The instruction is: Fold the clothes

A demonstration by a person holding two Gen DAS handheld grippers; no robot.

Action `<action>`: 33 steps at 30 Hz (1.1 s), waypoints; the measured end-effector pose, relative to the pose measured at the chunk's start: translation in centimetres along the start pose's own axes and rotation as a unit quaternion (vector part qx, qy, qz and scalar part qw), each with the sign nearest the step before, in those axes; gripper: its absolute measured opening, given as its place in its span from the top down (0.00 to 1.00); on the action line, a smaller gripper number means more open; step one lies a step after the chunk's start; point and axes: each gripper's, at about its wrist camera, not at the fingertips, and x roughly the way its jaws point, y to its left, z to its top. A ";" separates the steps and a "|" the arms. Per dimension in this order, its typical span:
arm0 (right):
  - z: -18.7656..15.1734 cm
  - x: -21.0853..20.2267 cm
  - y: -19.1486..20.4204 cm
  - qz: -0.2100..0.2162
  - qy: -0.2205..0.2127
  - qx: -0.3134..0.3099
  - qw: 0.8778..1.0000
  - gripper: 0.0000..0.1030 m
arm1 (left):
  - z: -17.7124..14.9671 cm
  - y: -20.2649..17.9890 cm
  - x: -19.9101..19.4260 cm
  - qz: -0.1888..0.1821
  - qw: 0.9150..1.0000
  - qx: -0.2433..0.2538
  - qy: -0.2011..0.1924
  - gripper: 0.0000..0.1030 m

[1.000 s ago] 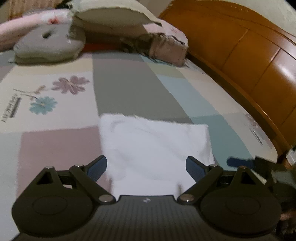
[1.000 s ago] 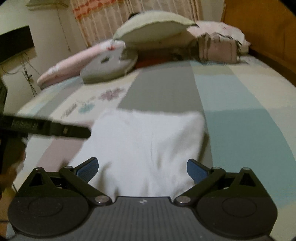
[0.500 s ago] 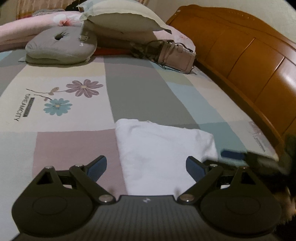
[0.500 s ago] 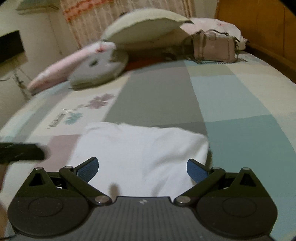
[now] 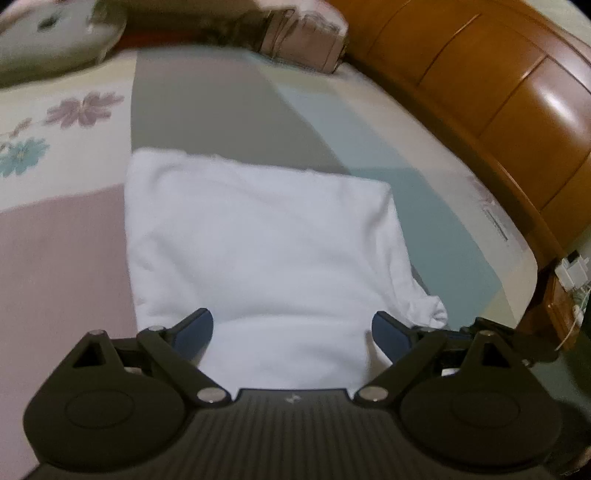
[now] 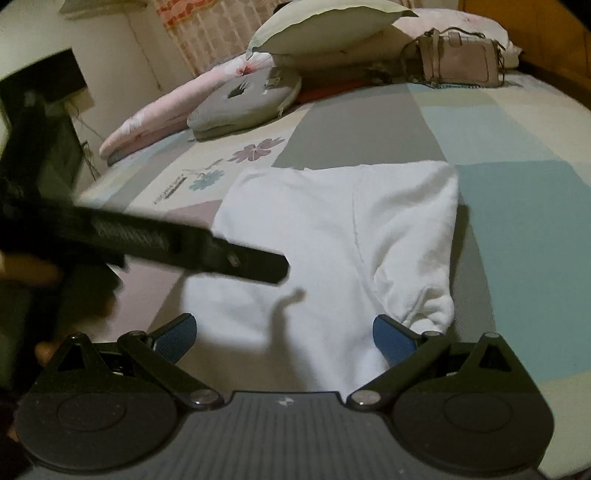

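Bed (image 5: 424,192) fills both frames. Shirt (image 5: 258,251), white, part-folded, lies frame centre, long axis running away from cameras. Left gripper (image 5: 291,332) and right gripper (image 6: 284,334) both spread wide, empty, near hem dead ahead. Loose sleeve (image 6: 432,306) lower right, nearer right gripper.

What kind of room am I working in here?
Most likely a home bedroom: the white garment lies on a patchwork bedspread, with pillows piled at the far end and a wooden headboard alongside.
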 end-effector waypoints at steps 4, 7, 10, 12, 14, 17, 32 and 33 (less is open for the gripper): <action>-0.5 -0.2 -0.3 0.005 -0.006 -0.005 1.000 0.00 | 0.3 -0.5 -0.9 0.002 1.000 -0.007 0.004 0.09; -0.7 -0.2 -0.1 -0.002 -0.010 -0.010 1.000 0.00 | 0.2 -0.8 -0.7 -0.003 1.000 -0.002 0.011 0.08; -0.7 -0.3 0.1 -0.010 -0.005 -0.011 1.000 0.00 | 0.3 -0.6 -0.7 -0.001 1.000 -0.006 0.013 0.09; -0.5 -0.5 0.3 -0.014 0.002 -0.010 1.000 0.00 | 0.4 -0.6 -1.8 -0.005 1.000 -0.009 0.005 0.09; 0.0 -1.0 0.5 -0.021 0.003 -0.009 1.000 0.00 | 0.6 -0.6 -2.7 -0.013 1.000 -0.008 -0.005 0.08; 0.2 -1.0 0.8 -0.032 -0.001 -0.024 0.999 0.00 | 0.4 -0.5 -2.7 -0.020 1.000 -0.008 -0.004 0.07; 0.7 -3.1 -3.6 -0.013 -0.019 0.117 0.993 0.00 | -0.1 1.6 -3.1 -0.037 0.997 -0.061 -0.012 0.07; 0.7 -3.1 -3.9 -0.013 -0.020 0.127 0.992 0.00 | -0.5 1.7 -2.6 -0.037 0.997 -0.063 -0.007 0.07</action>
